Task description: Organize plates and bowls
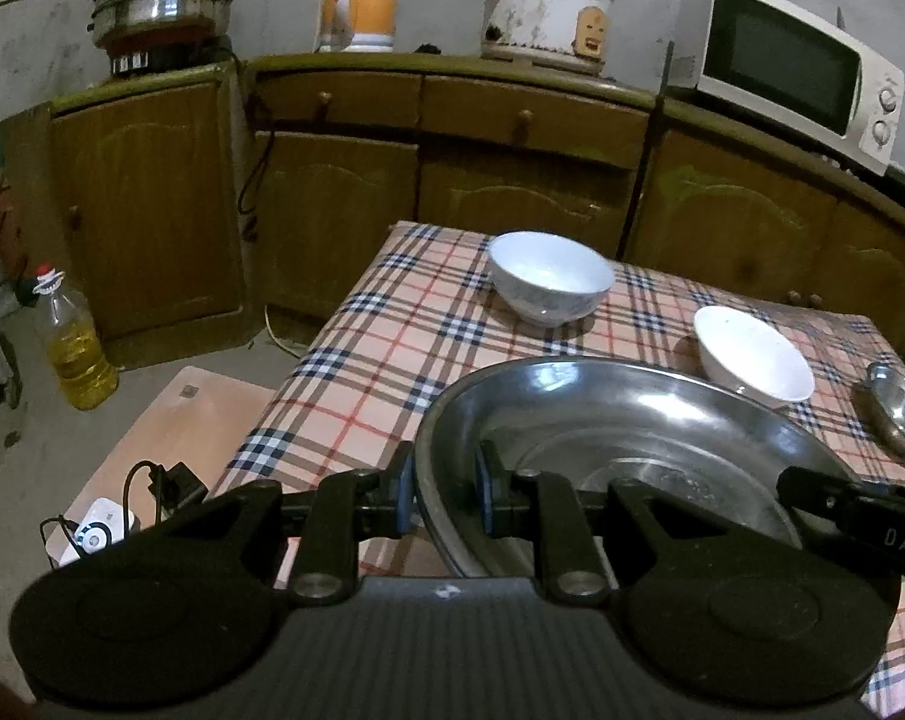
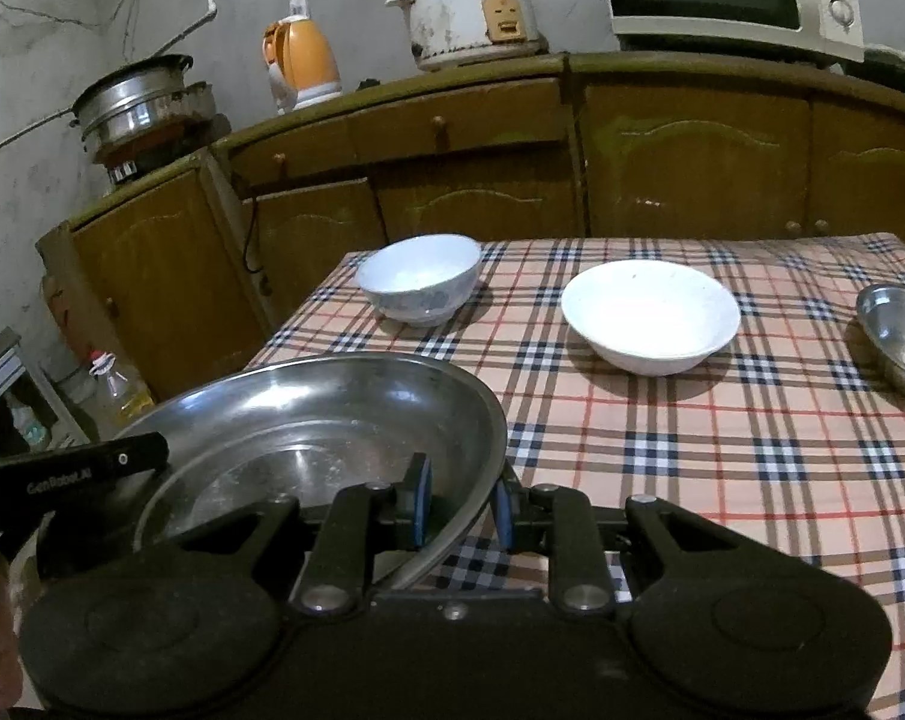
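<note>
Steel plate: the large steel plate is sitting low and centre in the left wrist view and low left in the right wrist view, tilted, with both claws pinching its rim on opposite sides; whether its underside is touching the worktop I cannot tell.
Left claw: the left claw is closing almost fully on the plate's left rim, one blue pad inside the rim and one outside.
Right claw: the right claw is clamping the plate's right rim the same way, nearly shut with only the thin metal between the pads.
Step in hand: judging by the two-sided grip, the plate is being carried or set down over the near part of the checked worktop.
Doing it well: both claws are needing to keep equal height so the plate is levelling out, not sliding off the pads; easing it down flat before either claw is loosening looks safest.
Blue-patterned bowl: the blue-patterned bowl is standing upright further back, upper centre-left in the right wrist view, well apart from the plate.
White bowl: the shallower white bowl is resting right of it, near the plate's far rim in the left wrist view.
Small steel dish: a small steel dish is lying at the right edge of the frame.
Risk: the smooth rim is probably slipping easily if one side is dropping.
</note>
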Tool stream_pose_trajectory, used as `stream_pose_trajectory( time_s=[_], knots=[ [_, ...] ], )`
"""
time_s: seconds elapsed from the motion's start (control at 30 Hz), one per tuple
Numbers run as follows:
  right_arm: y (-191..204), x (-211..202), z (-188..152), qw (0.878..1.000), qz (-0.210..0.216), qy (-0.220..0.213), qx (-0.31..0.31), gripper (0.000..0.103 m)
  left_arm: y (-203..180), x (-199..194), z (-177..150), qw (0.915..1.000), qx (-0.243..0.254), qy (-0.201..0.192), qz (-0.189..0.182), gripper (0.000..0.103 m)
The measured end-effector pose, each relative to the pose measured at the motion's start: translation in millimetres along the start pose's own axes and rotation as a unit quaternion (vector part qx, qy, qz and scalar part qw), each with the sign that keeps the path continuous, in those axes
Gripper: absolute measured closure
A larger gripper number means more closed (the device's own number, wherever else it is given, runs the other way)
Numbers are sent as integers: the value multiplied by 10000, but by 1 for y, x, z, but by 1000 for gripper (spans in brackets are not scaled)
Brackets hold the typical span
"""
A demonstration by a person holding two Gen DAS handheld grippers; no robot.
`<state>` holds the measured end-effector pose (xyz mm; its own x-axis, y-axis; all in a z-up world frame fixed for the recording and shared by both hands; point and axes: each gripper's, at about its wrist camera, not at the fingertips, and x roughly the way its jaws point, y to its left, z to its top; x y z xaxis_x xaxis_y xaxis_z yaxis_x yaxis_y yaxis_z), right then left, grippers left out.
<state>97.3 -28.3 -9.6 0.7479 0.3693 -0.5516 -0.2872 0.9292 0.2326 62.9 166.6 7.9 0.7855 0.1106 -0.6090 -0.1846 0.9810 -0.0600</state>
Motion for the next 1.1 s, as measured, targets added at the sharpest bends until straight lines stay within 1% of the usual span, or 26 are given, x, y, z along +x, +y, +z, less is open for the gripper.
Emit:
stream_pose_trajectory(
  time_s=[0.4, 0.57, 0.97, 1.1],
  knots=[
    [6, 42, -13, 9997, 121, 226, 7, 74, 17, 28, -8, 9998, -65, 150, 68, 83],
    [7, 57, -16, 9995, 140, 281, 2, 75, 25, 39, -12, 9995, -223, 213, 27, 83],
    [4, 87, -25, 9987, 243, 438, 89, 75, 27, 60, -17, 9988, -216, 377, 223, 83],
    [3, 89, -26, 9990, 249, 360, 61, 75, 25, 62, -18, 9989, -170, 361, 256, 83]
  ],
)
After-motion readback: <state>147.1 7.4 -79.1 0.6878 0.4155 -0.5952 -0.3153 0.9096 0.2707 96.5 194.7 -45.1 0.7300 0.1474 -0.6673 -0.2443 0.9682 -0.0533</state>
